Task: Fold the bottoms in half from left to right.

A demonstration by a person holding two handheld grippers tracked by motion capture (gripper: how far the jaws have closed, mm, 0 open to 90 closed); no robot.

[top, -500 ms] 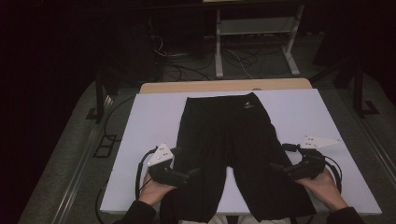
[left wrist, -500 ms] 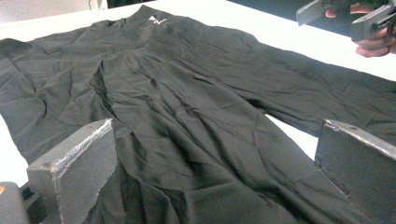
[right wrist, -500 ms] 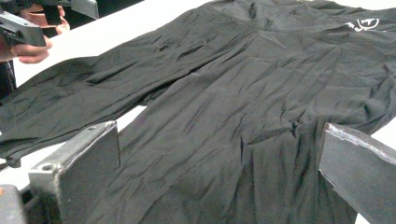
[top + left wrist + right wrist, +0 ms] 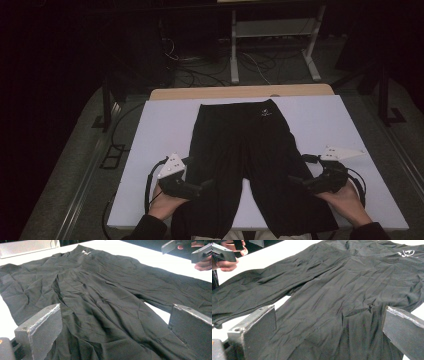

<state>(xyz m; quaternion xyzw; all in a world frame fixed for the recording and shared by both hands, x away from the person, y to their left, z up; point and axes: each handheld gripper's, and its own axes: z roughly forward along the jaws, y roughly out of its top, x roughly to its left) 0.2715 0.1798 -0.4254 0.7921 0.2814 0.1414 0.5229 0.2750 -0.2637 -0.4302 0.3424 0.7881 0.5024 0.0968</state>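
A pair of black trousers (image 4: 245, 150) lies flat on the white table (image 4: 160, 130). Its waistband with a small white logo (image 4: 265, 113) is at the far side, and both legs run toward me and over the near edge. My left gripper (image 4: 206, 186) sits at the outer edge of the left leg, open, with creased fabric (image 4: 100, 305) between its wide-apart jaws. My right gripper (image 4: 296, 180) is at the outer edge of the right leg, also open over the cloth (image 4: 332, 305). Neither grips the fabric.
A wooden strip (image 4: 240, 92) borders the table's far edge. Behind it stand a white metal frame (image 4: 272, 50) and loose cables on the dark floor. Bare white tabletop lies to the left and right of the trousers.
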